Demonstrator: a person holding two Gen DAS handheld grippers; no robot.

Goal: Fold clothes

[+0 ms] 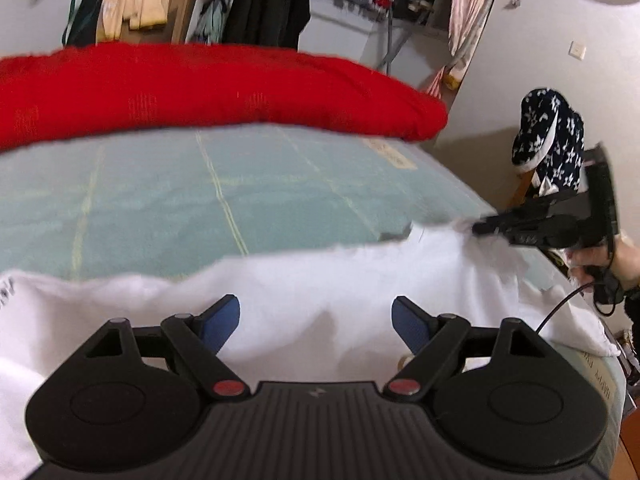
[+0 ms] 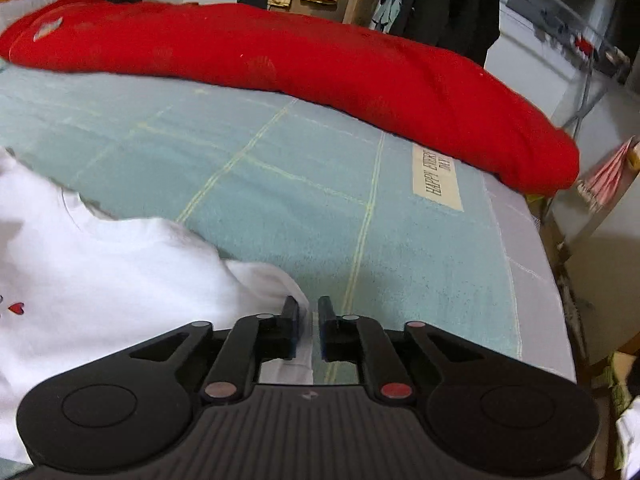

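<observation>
Right wrist: right tool [image 2: 308, 322] pinches white garment's [image 2: 100, 264] edge.

A white cotton garment [image 1: 320, 280] is lying across the near edge of a pale green towelling bed cover [image 1: 200, 192], which is spreading away behind it. A long red padded quilt roll [image 1: 200, 88] is resting along the far side of that cover, running from left to right. Beyond the roll, dark coats on a metal rack [image 1: 272, 0] are hanging by the far wall. The left gripper [image 1: 316, 320] is sitting over the garment's near part, and the right gripper [image 2: 309, 320] is sitting at the garment's right end.
</observation>
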